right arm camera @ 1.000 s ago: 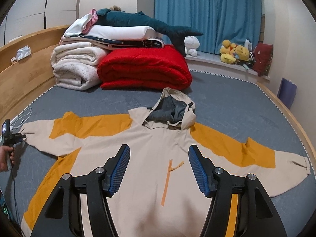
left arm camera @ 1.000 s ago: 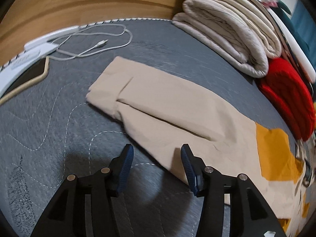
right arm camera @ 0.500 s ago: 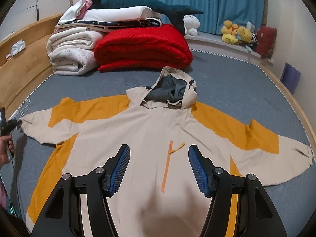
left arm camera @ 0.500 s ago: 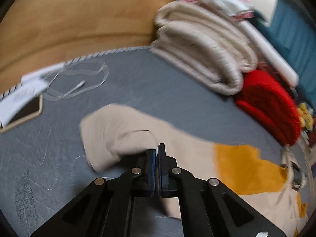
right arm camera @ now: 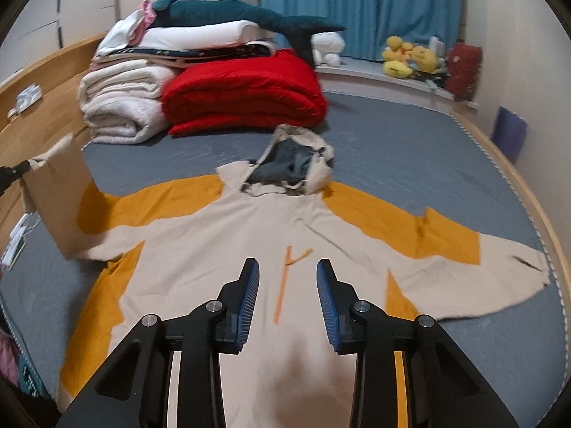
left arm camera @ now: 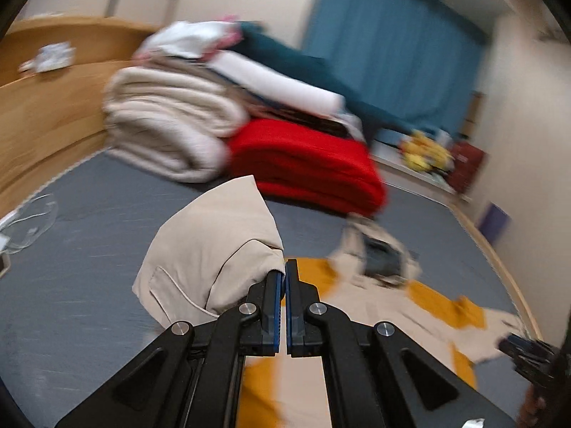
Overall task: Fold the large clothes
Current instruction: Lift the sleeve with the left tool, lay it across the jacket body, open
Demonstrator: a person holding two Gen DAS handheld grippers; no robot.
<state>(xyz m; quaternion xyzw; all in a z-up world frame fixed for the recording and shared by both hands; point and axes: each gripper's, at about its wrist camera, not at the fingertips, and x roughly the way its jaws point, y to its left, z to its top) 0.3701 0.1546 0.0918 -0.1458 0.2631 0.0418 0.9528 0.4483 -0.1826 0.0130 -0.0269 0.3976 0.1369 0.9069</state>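
Observation:
A large beige and orange hooded jacket lies front up on the grey bed, hood toward the far end. My left gripper is shut on the jacket's left sleeve cuff and holds it lifted off the bed. In the right wrist view that raised sleeve stands up at the left edge. My right gripper is open and empty above the jacket's chest, near the orange zipper strip. The right sleeve lies flat.
Folded cream blankets, a red quilt and a teal plush shark are stacked at the bed's far left. Plush toys sit on the window ledge. A white cable and phone lie by the wooden bed frame.
My left gripper closed on the sleeve cuff and lifted it, swinging up and toward the jacket's middle. My right gripper stayed open and moved slightly closer over the chest.

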